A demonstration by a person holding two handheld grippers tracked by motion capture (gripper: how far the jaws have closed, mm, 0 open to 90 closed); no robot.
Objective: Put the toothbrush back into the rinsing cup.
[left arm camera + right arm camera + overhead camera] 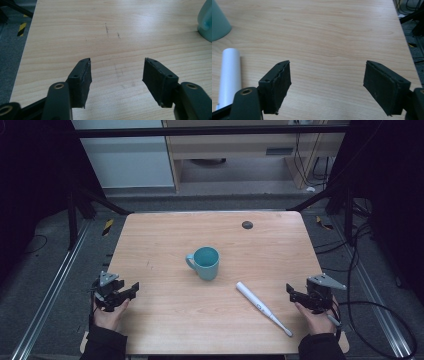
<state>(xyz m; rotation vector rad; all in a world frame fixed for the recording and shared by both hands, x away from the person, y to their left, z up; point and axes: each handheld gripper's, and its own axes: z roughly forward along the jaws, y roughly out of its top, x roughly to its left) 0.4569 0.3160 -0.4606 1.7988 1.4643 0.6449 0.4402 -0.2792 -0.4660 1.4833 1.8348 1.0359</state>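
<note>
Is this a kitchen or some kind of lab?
Probably a lab or test room, not a kitchen. A bare wooden table stands inside a black frame, cables trail over the floor, and yellow-black tape marks it. A mug and toothbrush lie there.

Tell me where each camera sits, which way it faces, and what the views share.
High view: above the person's side, looking forward and down on the light wooden table; both hands, left gripper and right gripper show.
Left gripper view: rides the left gripper, facing across the table; open jaws show.
Right gripper view: rides the right gripper; open jaws show.
Shared: all show the teal ceramic mug; high and right gripper views share the white electric toothbrush.
</note>
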